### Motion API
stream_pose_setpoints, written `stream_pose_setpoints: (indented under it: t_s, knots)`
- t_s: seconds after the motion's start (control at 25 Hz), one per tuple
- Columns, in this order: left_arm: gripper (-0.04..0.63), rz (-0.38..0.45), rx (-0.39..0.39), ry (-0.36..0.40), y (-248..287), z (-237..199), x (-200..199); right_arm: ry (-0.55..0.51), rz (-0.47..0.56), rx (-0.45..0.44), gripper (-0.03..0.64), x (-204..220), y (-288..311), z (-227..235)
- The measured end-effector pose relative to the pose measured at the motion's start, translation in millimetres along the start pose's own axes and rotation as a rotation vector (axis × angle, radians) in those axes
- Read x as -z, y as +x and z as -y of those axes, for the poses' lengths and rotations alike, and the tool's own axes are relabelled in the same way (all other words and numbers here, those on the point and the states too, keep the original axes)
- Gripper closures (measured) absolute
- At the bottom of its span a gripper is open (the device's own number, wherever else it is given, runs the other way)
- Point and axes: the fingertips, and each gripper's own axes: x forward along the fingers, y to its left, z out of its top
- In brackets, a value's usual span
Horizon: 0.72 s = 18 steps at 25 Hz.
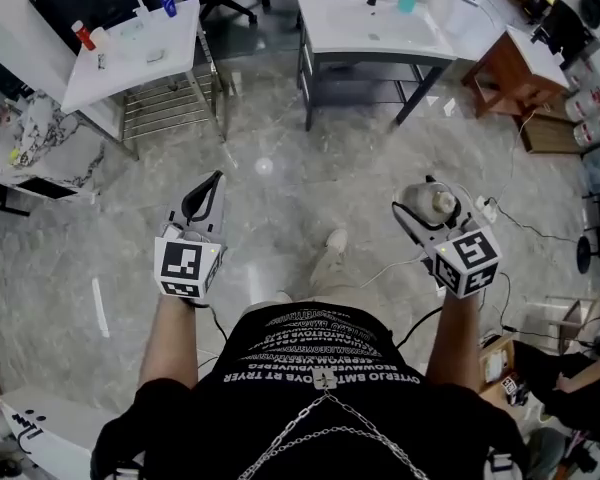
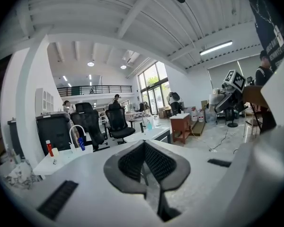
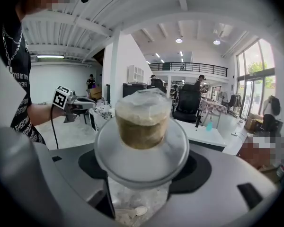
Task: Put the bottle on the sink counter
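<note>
— What did the right gripper (image 1: 420,206) have hold of?
— A clear bottle (image 3: 141,148) with a wide shoulder and a tan, cork-like stopper. The jaws stood wide, one on each side of the bottle's body and pressing on it. In the right gripper view the stopper end lay farther out than the body.
— And the left gripper (image 2: 144,162)?
— Empty. Its dark ribbed pads were closed together with nothing between them.
— Where was the bottle relative to the sink counter (image 1: 375,28)?
— Well apart from it. The person stood on the grey marble floor (image 1: 280,148) with both grippers held out in front, and the bottle was in the air on the right. The white counter with its basin stood on a dark frame across the floor, ahead and slightly right. A small teal bottle (image 1: 407,1) sat near its far edge.
— Anything else around?
— A white table (image 1: 130,53) with an arched tap stood ahead to the left, carrying a red container (image 1: 83,35) and a blue one (image 1: 168,3). A brown wooden table (image 1: 515,68) was near the counter's right end
</note>
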Motion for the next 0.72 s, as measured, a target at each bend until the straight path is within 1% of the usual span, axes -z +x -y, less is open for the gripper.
stream_pose_setpoints:
  t_s: [0.12,0.2,0.32,0.48,0.6,0.72]
  knots:
    - [0.589,-0.007,0.030,0.015,37.8,7.1,-5.4,0.010,0.008,-0.002,0.284,-1.3,21.9,30.8]
    - [0.589,0.010,0.036,0.036,68.8,7.4,-19.6,0.017,0.017,-0.009,0.284,-5.2,39.7,58.7]
    - [0.589,0.038,0.025,0.046,115.2,0.0,-47.5,0.017,0.014,-0.015,0.284,-14.4,67.9,103.2]
    - [0.590,0.056,-0.001,0.054,174.2,-12.7,-76.9,-0.010,0.005,-0.064,0.284,-31.2,104.1,152.2]
    - [0.591,0.059,-0.013,0.037,216.0,-13.8,-87.5,-0.035,0.000,-0.082,0.284,-41.3,123.8,190.3]
    - [0.590,0.053,-0.018,0.040,248.5,-7.1,-93.7,-0.049,0.004,-0.101,0.284,-47.6,136.3,221.8]
